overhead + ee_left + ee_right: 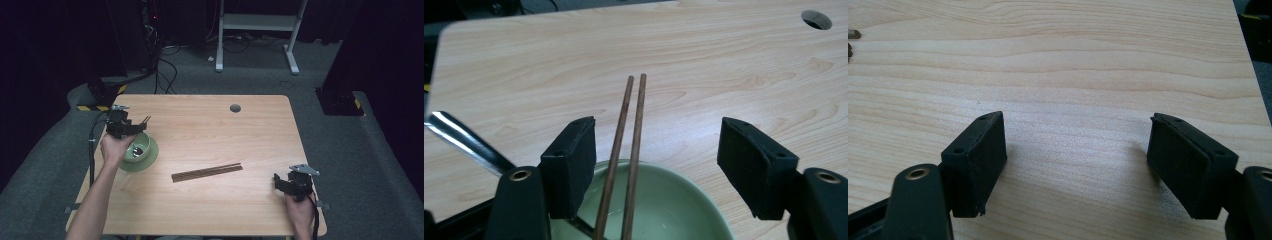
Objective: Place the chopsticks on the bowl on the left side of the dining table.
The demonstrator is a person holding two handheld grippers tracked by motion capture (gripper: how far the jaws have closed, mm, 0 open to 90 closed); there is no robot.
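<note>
I have the left gripper (131, 131) over the green bowl (148, 156) near the table's (210, 120) left edge, and its jaws stand wide apart, pressing on nothing. In the left gripper view a pair of brown chopsticks (626, 150) rises out of the bowl (664, 205) between the jaws, side by side and nearly touching each other, leaning over the far rim with their tips above the bare wood; the sticks run closer to the jaw on that view's left, though I cannot tell if they touch it. A shiny metal handle (459, 137) angles up from the bowl at the left of that view. From above, the stick tips (146, 120) poke out just past the gripper. A second pair of chopsticks (207, 172) lies flat near the middle of the table, well apart from the bowl. My right gripper (290, 184) sits low near the table's front right corner, jaws spread wide over bare wood with nothing between them
</note>
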